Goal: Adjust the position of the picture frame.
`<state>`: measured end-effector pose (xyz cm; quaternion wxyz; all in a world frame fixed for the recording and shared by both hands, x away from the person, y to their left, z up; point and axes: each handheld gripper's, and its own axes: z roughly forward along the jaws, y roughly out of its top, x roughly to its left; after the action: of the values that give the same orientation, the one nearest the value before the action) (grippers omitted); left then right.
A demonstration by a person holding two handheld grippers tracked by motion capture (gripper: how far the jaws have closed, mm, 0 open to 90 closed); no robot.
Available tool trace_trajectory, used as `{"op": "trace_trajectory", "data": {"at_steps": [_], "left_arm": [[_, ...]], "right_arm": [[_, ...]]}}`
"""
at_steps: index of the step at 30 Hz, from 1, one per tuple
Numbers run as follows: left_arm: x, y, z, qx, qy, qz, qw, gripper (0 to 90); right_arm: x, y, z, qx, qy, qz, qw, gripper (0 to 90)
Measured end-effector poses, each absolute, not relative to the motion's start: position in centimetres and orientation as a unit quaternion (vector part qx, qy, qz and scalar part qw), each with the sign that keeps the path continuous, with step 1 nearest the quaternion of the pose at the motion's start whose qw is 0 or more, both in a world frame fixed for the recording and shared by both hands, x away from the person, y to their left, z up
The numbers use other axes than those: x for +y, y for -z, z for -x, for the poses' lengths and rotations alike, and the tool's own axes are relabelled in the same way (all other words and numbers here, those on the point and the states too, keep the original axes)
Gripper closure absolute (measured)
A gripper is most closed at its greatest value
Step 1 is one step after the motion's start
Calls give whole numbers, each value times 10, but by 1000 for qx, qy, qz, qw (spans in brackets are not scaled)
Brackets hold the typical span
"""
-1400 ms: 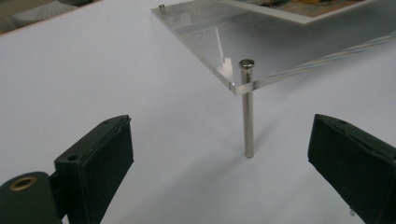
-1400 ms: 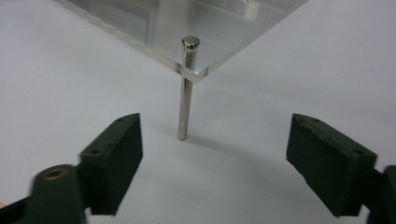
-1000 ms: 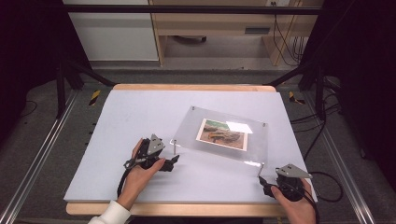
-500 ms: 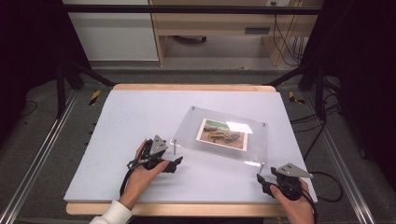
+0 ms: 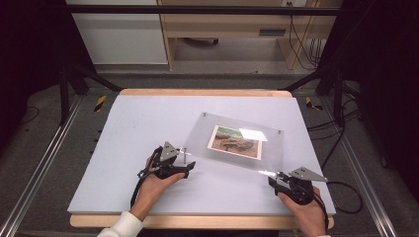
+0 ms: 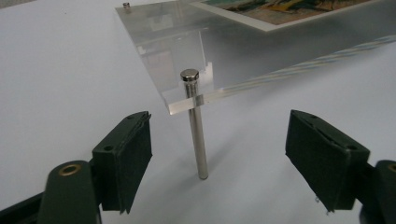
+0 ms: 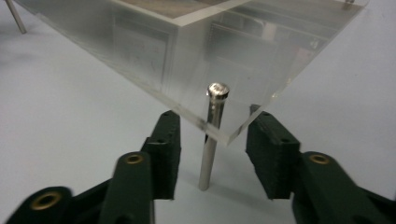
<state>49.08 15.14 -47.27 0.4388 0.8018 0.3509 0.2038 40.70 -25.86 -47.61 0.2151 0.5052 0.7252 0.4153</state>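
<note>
A clear acrylic photo frame point(image 5: 269, 148) holding a landscape photo point(image 5: 236, 141) stands on thin metal leg pins over the pale table mat point(image 5: 138, 123). My left gripper point(image 5: 189, 165) is at the frame's near left corner. In the left gripper view its jaws stand wide open point(image 6: 224, 154) on either side of that corner's pin point(image 6: 196, 126), well apart from it. My right gripper point(image 5: 273, 180) is at the near right corner. Its jaws point(image 7: 218, 151) flank the pin there point(image 7: 212, 135) below the acrylic edge point(image 7: 201, 56), with small gaps on both sides.
The mat lies on a wooden table whose edge point(image 5: 197, 92) shows at the back. Metal rails point(image 5: 39, 163) run along both sides. A cable point(image 5: 343, 197) trails from the right gripper. Wooden shelving point(image 5: 222, 29) stands beyond the table.
My left gripper has slid a little to the right, closer to the frame's near left pin. The right gripper and the frame have hardly moved.
</note>
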Motion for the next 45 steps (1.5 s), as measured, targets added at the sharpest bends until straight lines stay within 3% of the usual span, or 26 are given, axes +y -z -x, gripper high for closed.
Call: {"op": "trace_trajectory", "data": {"at_steps": [4, 13, 21, 30, 31, 32, 45], "left_arm": [[150, 474, -493, 358, -200, -796, 444, 289], [148, 472, -495, 366, -205, -787, 453, 417], [146, 475, -499, 376, -218, -778, 454, 529], [149, 476, -506, 390, -214, -761, 472, 745], [149, 475, -507, 386, -206, -760, 481, 818], [148, 473, -506, 385, -208, -761, 479, 832], [149, 465, -507, 386, -203, -754, 492, 844]], "right_arm": [[-262, 477, -411, 717, -427, -512, 206, 715], [-262, 480, -413, 719, -444, -502, 185, 843], [-262, 479, -413, 718, -446, -504, 179, 849], [-263, 477, -413, 711, -455, -506, 177, 848], [-263, 477, -413, 707, -460, -507, 178, 847], [-263, 476, -413, 706, -461, -507, 179, 847], [-263, 471, -417, 693, -486, -497, 192, 814]]}}
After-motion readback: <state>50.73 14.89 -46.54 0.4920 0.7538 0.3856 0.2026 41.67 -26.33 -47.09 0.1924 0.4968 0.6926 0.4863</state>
